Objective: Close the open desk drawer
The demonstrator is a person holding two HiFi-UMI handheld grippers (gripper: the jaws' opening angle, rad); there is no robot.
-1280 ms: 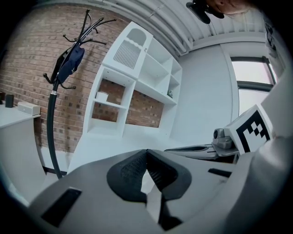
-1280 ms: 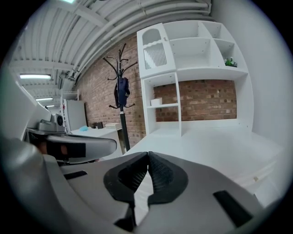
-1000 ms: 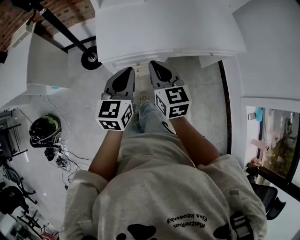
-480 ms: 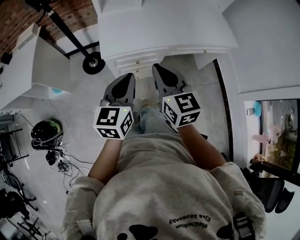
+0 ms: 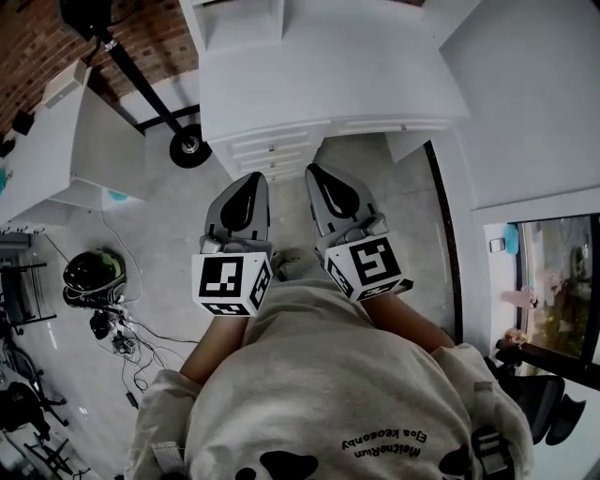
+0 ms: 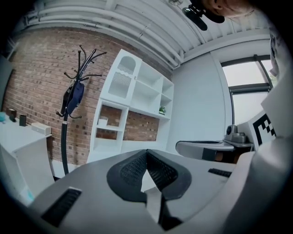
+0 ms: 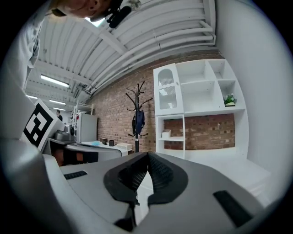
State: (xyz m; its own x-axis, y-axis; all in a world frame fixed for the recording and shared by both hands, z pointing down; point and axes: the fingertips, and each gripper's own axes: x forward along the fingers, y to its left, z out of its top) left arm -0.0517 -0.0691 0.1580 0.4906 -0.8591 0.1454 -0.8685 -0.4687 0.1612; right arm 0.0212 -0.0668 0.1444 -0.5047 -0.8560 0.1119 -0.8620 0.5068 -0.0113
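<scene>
L gripper [image 5: 249, 180] & R gripper [image 5: 315, 172] sit lower in frame vs 1 s ago, further from desk drawers [image 5: 272, 150] at top centre. Both jaw pairs closed tip-to-tip, nothing held.

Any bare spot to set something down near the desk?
Desk top looks bare, from the drawers back to the shelf unit. Grey floor between the right hand-held gripper and the wall is free too. Crowded: lower left, around the helmet and cables.
</scene>
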